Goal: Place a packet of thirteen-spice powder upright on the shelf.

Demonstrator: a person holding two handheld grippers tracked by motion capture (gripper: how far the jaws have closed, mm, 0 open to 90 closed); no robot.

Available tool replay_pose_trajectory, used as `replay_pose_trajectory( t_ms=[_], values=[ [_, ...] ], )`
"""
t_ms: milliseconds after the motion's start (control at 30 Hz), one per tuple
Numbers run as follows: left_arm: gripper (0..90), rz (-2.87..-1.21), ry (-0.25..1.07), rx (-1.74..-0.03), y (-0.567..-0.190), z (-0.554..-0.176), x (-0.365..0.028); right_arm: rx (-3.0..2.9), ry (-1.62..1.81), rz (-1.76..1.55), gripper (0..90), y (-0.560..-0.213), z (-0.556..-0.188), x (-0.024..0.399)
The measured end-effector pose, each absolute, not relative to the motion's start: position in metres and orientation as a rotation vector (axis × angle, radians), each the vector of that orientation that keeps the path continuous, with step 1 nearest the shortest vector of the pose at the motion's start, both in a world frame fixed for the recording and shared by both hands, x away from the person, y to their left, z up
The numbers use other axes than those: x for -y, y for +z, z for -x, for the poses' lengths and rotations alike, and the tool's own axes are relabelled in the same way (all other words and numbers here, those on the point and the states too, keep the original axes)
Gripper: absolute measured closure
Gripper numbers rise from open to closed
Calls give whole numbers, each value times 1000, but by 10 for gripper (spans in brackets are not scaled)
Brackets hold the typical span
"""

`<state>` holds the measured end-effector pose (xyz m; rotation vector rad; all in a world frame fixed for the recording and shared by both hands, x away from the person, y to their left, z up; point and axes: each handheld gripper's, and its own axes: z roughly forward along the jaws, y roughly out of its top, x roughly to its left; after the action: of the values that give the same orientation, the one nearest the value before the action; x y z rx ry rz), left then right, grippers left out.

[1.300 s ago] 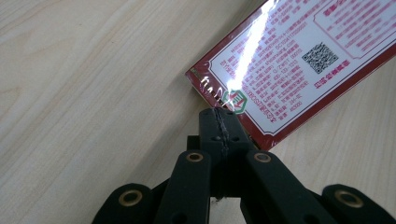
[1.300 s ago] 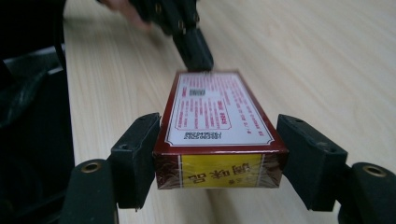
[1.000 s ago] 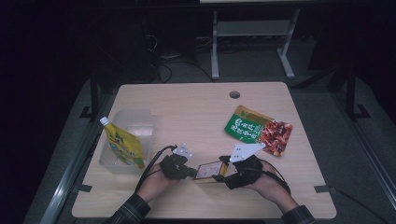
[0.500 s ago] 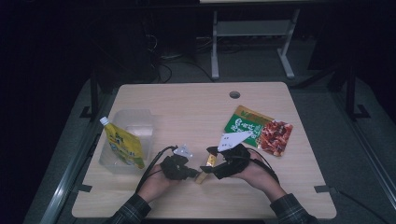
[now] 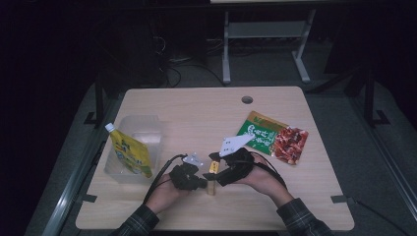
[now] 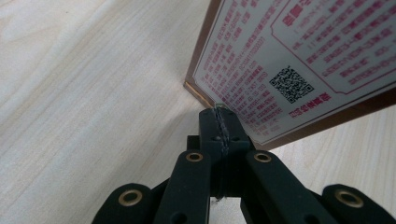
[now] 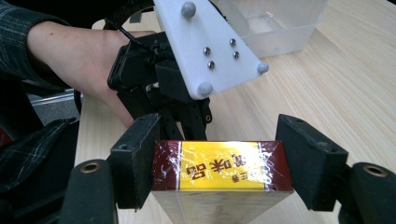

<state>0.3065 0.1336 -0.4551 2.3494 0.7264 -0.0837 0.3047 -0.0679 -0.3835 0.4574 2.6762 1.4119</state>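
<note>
In the high view the two grippers meet near the table's near edge and hide most of the small box (image 5: 211,178) standing between them; just its yellow top and tan lower side show. The left gripper (image 5: 197,183) is fully closed, its jaws pinching a thin edge of film on the box's printed back, as the left gripper view shows. There the box runs off the frame, so its red print is cut short; the characters are too small to read, and a QR code (image 6: 291,84) sits among them. The right gripper (image 5: 215,173) has its jaws wide around the box's end, the left pad against it, the right pad (image 7: 312,161) slightly off. That end carries a yellow label with red characters, seen upside down under shiny wrap.

The table (image 5: 196,113) is pale wood grain with a round cable hole (image 5: 247,100). A clear tub (image 5: 142,135) with a yellow pouch (image 5: 130,155) sits left, a green-and-red snack bag (image 5: 273,137) right. The room beyond is dark; a grey frame (image 5: 265,34) stands far back.
</note>
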Motion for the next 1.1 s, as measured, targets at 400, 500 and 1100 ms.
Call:
replay_pose_trajectory(
  t_ms=[400, 500, 1100],
  values=[
    [896, -2337, -74, -719, -452, -307, -137, -2643, 1472, -488, 265, -377, -302, 73],
    [896, -2328, -80, -730, -450, -305, -139, -2615, 1495, -493, 251, -370, -300, 79],
    [896, -2309, -75, -722, -448, -292, -156, -2603, 1381, -673, 683, -406, -285, 131]
  ],
)
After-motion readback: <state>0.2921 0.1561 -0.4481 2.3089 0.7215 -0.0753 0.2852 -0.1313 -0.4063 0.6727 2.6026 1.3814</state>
